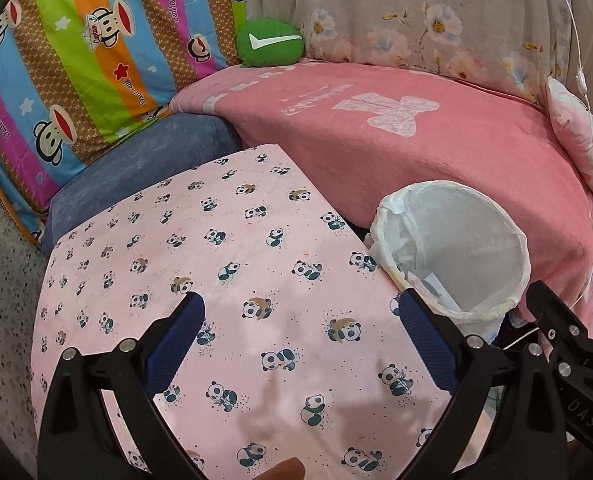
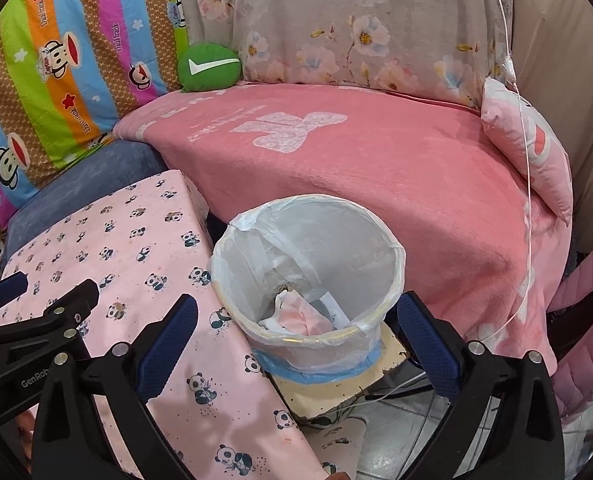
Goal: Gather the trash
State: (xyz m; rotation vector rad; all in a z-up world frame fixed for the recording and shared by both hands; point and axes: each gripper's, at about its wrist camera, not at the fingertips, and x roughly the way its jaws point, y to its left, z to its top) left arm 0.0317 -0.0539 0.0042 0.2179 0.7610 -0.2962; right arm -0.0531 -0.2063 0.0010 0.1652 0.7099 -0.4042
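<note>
A round bin with a white plastic liner stands on the floor between the panda-print table and the pink-covered sofa. Crumpled pink-and-white trash and a white paper slip lie at its bottom. My right gripper hovers over the bin's near rim, open, with nothing between its blue pads. My left gripper is open above the panda-print tabletop and holds nothing. In the left wrist view the bin sits to the right, with the right gripper's fingers beside it. The left gripper shows at the left edge of the right wrist view.
A pink blanket covers the sofa behind the bin. A green round cushion, a striped cartoon quilt and a floral cloth back it. A thin white cord hangs at the right, by a pink pillow.
</note>
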